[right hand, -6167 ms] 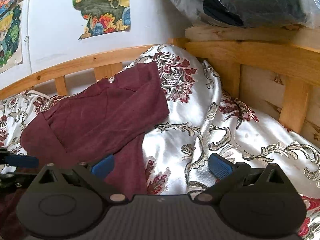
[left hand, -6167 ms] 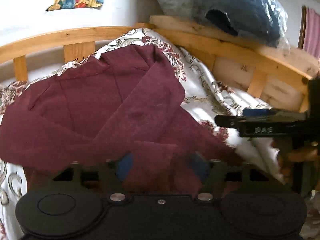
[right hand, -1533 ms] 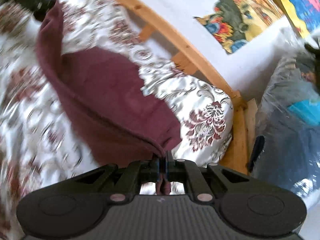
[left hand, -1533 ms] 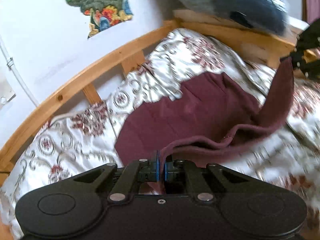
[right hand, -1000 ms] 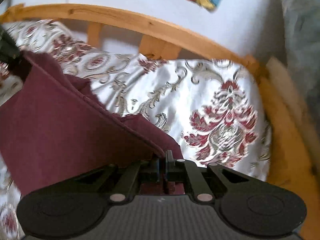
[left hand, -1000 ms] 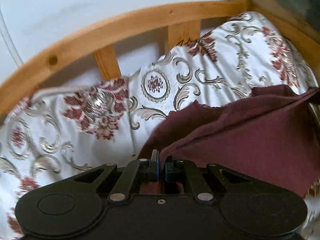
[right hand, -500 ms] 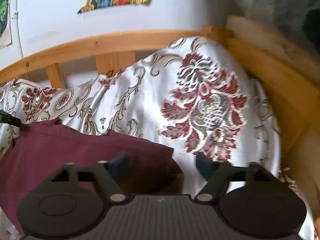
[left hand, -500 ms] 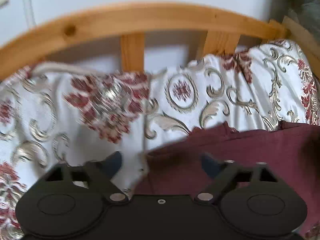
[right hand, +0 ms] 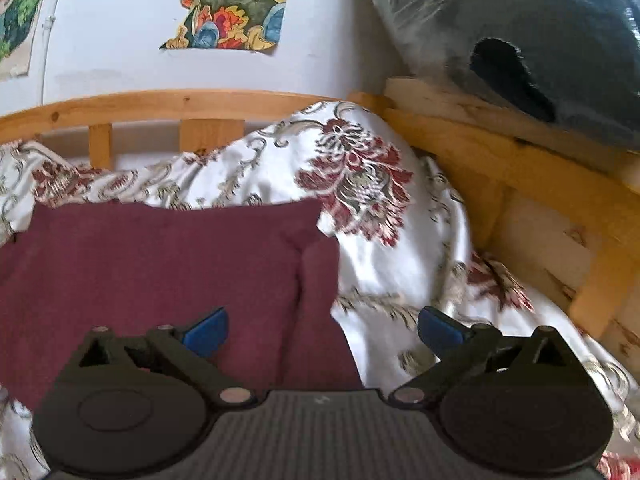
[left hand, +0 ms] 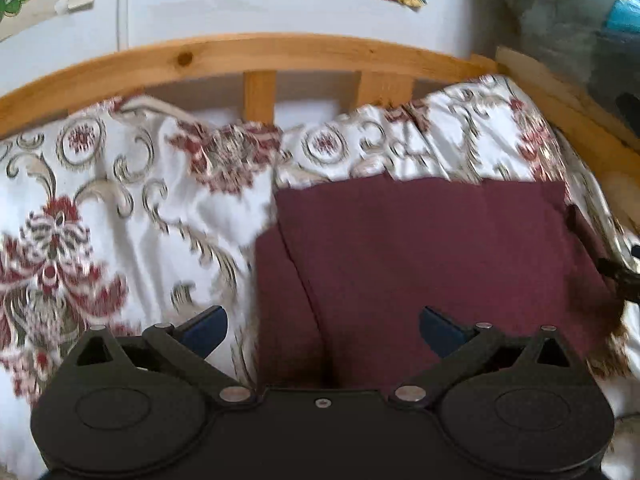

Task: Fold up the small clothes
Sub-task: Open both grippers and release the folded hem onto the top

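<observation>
A maroon garment (left hand: 432, 256) lies folded flat on the floral bedspread (left hand: 120, 208), its top layer laid over a slightly wider lower layer. My left gripper (left hand: 322, 326) is open and empty, above the garment's near left edge. In the right wrist view the same garment (right hand: 160, 264) fills the left half. My right gripper (right hand: 322, 326) is open and empty over the garment's near right corner. A dark part of the right gripper (left hand: 618, 276) shows at the left wrist view's right edge.
A curved wooden bed rail (left hand: 256, 56) with slats runs behind the bedspread, against a white wall with posters (right hand: 232, 4). A wooden side frame (right hand: 520, 168) stands on the right, with a plastic-wrapped dark bundle (right hand: 540, 40) on top of it.
Both grippers were shut on the garment's edge a second ago, carrying it toward the rail. They have opened, let it go and drawn back; the garment now lies folded.
</observation>
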Available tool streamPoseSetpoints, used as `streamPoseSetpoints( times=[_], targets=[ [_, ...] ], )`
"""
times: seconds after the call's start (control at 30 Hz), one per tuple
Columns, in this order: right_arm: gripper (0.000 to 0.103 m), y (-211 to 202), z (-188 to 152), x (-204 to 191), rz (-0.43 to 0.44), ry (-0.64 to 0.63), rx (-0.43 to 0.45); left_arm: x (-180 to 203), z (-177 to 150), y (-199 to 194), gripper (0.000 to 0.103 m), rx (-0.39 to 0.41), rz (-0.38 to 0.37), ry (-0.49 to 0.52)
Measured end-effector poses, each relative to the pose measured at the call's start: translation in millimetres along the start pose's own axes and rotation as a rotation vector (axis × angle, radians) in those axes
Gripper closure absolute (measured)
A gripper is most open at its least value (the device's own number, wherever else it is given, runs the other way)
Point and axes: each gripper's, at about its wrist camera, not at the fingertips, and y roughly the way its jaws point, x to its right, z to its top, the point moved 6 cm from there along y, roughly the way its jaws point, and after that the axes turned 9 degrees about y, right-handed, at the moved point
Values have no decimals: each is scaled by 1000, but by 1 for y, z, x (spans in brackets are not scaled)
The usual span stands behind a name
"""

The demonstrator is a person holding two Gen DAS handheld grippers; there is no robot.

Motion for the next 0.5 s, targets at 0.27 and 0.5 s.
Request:
streamPoseSetpoints(
  times=[0.27, 0.5],
  targets=[
    [0, 8, -13, 20, -129, 117, 19, -2, -26, 16, 1, -1, 46, -35],
    [0, 26, -16, 36, -175, 159, -31, -12, -42, 44, 1, -84, 60, -70]
  ],
)
